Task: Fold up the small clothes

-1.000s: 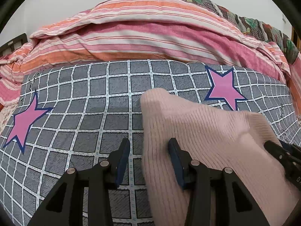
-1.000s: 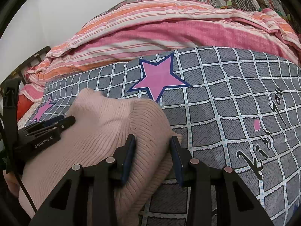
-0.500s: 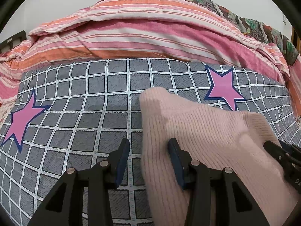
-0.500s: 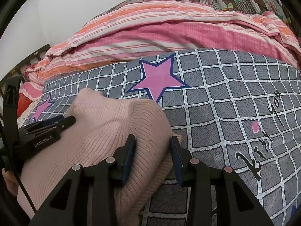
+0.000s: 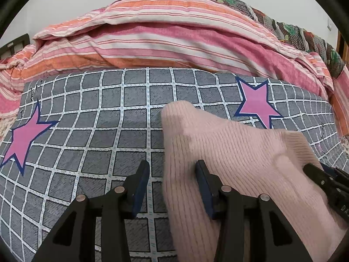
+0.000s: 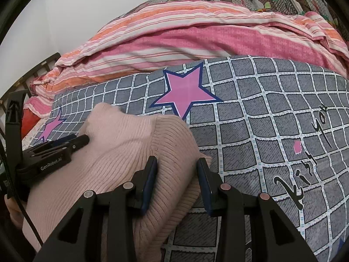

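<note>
**Pink knit garment bunched on the checked bedcover between two grippers**

Left wrist view: a pale pink ribbed knit garment (image 5: 229,152) lies heaped on the grey checked bedcover (image 5: 98,131), which carries pink stars. Its near part runs out of the picture at the bottom, so its full shape cannot be made out. The left gripper (image 5: 172,187) straddles the garment's left edge: the right finger sits against the knit, the left finger stands over bare cover with a gap beside the cloth, so the jaws are parted and not pinching. The right gripper's tip shows at the right edge. A striped pink quilt (image 5: 174,39) is piled behind.

Right wrist view: the garment's ribbed hem folds over at its right side. The right gripper (image 6: 177,181) has this thick fold filling the space between its fingers; whether the pads press cannot be told. The left gripper (image 6: 72,142) rests on the knit at left, its jaws hard to read.
</note>
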A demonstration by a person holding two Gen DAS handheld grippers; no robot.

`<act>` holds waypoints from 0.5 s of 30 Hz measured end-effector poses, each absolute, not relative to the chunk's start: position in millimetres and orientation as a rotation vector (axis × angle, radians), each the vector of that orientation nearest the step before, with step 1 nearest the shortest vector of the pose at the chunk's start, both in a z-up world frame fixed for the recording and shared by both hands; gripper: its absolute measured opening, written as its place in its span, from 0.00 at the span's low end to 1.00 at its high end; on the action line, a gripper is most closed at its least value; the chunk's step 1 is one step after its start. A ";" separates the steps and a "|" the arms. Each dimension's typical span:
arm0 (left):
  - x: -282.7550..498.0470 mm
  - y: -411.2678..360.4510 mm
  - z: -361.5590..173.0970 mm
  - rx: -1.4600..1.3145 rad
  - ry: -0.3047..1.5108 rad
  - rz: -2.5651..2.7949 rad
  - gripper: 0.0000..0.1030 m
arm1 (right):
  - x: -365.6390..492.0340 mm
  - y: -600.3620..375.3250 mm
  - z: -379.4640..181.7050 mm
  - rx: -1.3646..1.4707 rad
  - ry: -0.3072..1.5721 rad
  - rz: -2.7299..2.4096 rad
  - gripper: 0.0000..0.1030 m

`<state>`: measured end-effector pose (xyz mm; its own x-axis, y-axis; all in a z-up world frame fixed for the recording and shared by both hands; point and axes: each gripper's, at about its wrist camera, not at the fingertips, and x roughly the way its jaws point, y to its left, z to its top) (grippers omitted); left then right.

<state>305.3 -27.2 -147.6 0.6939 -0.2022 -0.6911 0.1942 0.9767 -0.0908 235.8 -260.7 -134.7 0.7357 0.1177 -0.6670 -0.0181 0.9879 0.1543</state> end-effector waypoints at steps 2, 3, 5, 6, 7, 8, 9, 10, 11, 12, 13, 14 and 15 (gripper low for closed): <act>303.0 -26.4 -146.3 -0.025 0.775 -0.241 0.41 | 234.9 -261.1 -134.0 0.142 0.740 0.076 0.36; 301.6 -26.4 -145.5 -0.029 0.777 -0.252 0.41 | 234.2 -261.5 -133.5 0.144 0.741 0.078 0.36; 297.9 -27.2 -143.7 -0.034 0.778 -0.273 0.41 | 233.0 -263.5 -132.5 0.154 0.740 0.083 0.36; 295.3 -27.5 -142.5 -0.034 0.775 -0.285 0.41 | 231.8 -264.2 -131.5 0.159 0.741 0.086 0.36; 291.9 -27.6 -141.0 -0.033 0.771 -0.299 0.41 | 230.7 -264.7 -130.6 0.161 0.736 0.089 0.35; 288.4 -27.7 -139.9 -0.036 0.769 -0.305 0.41 | 229.5 -265.0 -129.9 0.164 0.729 0.093 0.35; 284.8 -27.5 -138.0 -0.040 0.766 -0.317 0.41 | 229.3 -264.9 -129.2 0.163 0.727 0.097 0.35; 280.4 -27.1 -136.1 -0.040 0.762 -0.322 0.41 | 228.6 -264.5 -128.6 0.163 0.725 0.102 0.35; 276.7 -26.7 -134.5 -0.041 0.760 -0.325 0.41 | 227.3 -264.6 -127.2 0.165 0.718 0.110 0.35; 272.6 -25.6 -132.6 -0.041 0.756 -0.334 0.41 | 224.1 -266.0 -125.2 0.176 0.699 0.123 0.35; 267.9 -23.6 -130.7 -0.045 0.752 -0.342 0.41 | 222.0 -267.5 -123.7 0.190 0.695 0.127 0.35; 262.4 -20.6 -128.9 -0.057 0.752 -0.351 0.43 | 219.9 -269.0 -121.1 0.207 0.696 0.140 0.35; 256.2 -16.9 -126.8 -0.077 0.755 -0.369 0.47 | 216.5 -270.4 -116.9 0.228 0.702 0.162 0.35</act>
<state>256.2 -16.9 -126.8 0.6673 -0.3545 -0.6550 0.2995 0.9329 -0.1998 216.5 -270.4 -116.9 0.7526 0.2231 -0.6195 -0.0703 0.9627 0.2613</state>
